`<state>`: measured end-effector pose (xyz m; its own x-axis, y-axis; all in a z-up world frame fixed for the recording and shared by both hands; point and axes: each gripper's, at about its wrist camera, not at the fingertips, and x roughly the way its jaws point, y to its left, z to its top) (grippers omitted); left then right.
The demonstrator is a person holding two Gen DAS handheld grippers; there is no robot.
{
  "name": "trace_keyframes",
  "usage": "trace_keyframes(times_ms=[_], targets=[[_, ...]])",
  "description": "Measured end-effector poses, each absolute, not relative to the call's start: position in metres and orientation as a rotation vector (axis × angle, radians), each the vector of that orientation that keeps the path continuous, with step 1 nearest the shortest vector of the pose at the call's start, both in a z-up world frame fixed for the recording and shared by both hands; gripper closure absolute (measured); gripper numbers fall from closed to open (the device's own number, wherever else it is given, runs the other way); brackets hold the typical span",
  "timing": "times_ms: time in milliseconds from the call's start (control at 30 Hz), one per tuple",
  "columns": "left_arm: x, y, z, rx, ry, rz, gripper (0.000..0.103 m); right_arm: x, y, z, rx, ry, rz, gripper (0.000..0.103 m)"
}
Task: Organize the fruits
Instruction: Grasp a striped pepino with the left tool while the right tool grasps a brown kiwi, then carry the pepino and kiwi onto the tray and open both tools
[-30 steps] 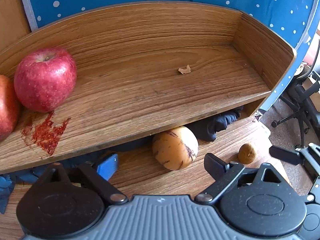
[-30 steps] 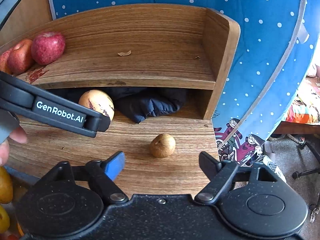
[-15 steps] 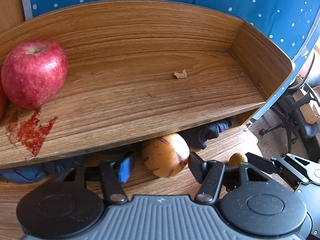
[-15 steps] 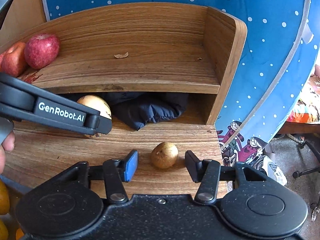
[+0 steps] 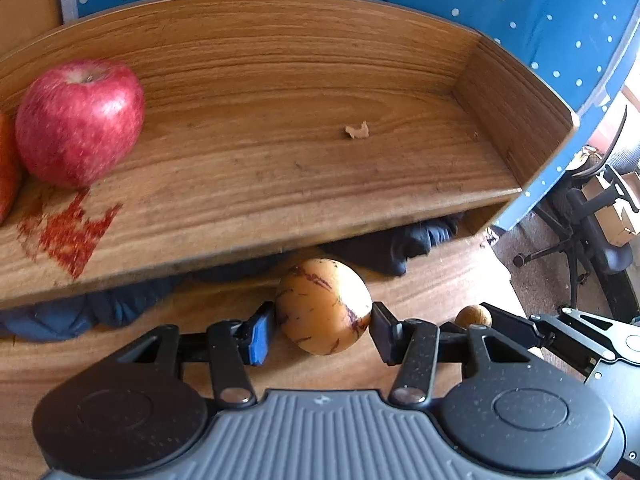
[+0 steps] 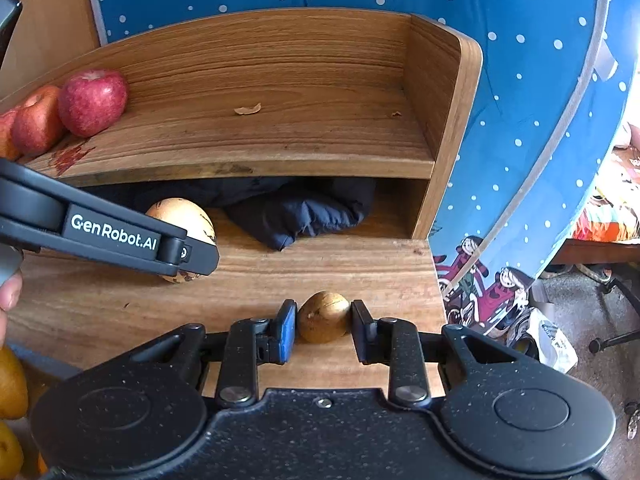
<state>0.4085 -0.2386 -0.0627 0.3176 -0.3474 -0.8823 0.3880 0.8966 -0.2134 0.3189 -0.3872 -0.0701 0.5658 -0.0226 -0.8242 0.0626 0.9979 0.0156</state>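
Left hand-held gripper (image 5: 323, 332): fingers closed against both sides of the melon (image 5: 322, 306), a yellow fruit with purple streaks, which sat on the worktop (image 5: 120, 364) just in front of the shelf (image 5: 280, 168).

Right hand-held gripper (image 6: 323, 326): fingers pressed to either side of the small brown fruit (image 6: 323, 317), on the worktop in front of the shelf's right end, near the worktop's right edge.

Shelf: wooden, raised, with a back wall and a right side wall. On its left end stood a red apple (image 5: 79, 122), with a second one touching it at the left (image 6: 36, 120). In front of the apples, a red stain (image 5: 68, 232). Near the shelf's middle, a small dry scrap (image 5: 357, 131).

Under the shelf: dark cloth (image 6: 296, 212) bunched up, spilling forward just behind the melon and partly filling the gap there.

Behind the shelf: blue dotted fabric (image 6: 520, 80). Right of the shelf, on the floor: an office chair (image 5: 592, 224).

A thumb (image 6: 10, 292) showed at the left edge of the right wrist view.
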Motion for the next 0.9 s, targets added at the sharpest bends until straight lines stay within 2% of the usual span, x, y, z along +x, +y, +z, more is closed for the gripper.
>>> trace_keyframes(times_ms=[900], targets=[[0.248, -0.173, 0.007, -0.089, 1.035, -0.371, 0.049, 0.188, -0.327, -0.002, -0.028, 0.819, 0.131, 0.072]])
